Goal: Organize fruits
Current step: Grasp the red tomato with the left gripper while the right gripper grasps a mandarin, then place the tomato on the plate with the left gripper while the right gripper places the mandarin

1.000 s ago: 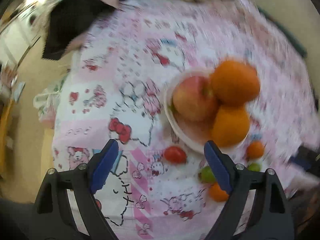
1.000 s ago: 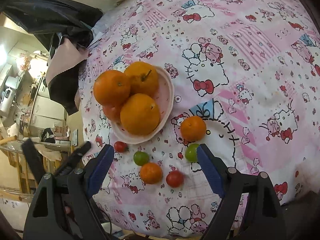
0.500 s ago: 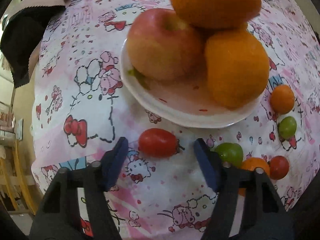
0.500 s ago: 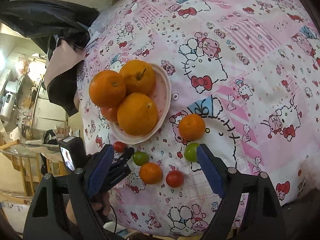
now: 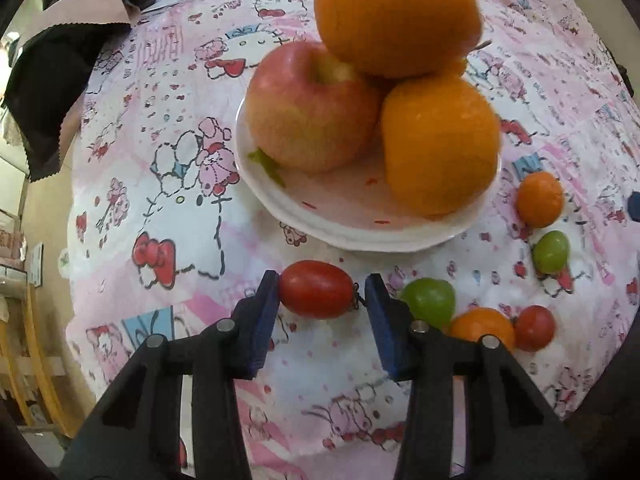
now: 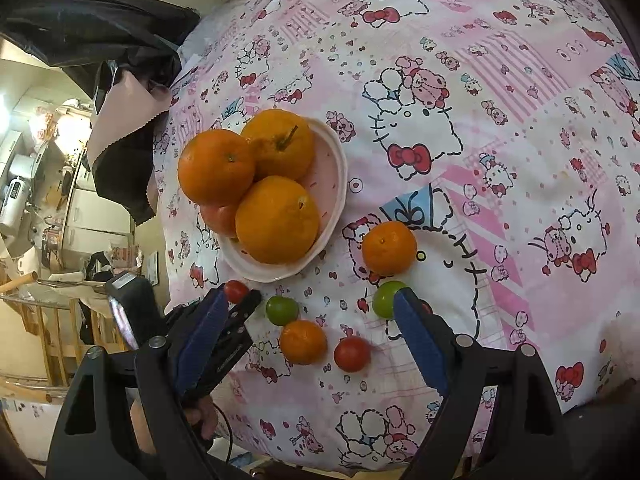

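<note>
**Left hand-held gripper closing around a red tomato beside the fruit plate**

The left hand-held gripper (image 5: 322, 294) points steeply down at the cartoon-print cloth (image 5: 168, 208) that covers the surface. Its blue jaws are closing with an oblong red tomato (image 5: 316, 289) lying crosswise between them; the left pad meets the tomato's end, while a thin gap shows between the stem end and the right pad, so the fruit is not yet clamped. The tomato lies on the cloth just in front of the white plate (image 5: 360, 236).

The right hand-held gripper (image 6: 308, 316) hangs above the cloth with its jaws spread wide and nothing between the pads. Below that span lie a small green fruit (image 6: 282, 310), a small orange (image 6: 303, 341) touching it, and a round red tomato (image 6: 352, 353) just beside the orange. A second green fruit (image 6: 385, 299) sits against the tip of the right finger, with a mandarin (image 6: 389, 247) just above it.

The plate carries three large oranges (image 6: 277, 219) piled together and a pink-red apple (image 5: 310, 106) at the left. A dark cloth (image 5: 52, 92) hangs over the far left edge of the surface.
</note>
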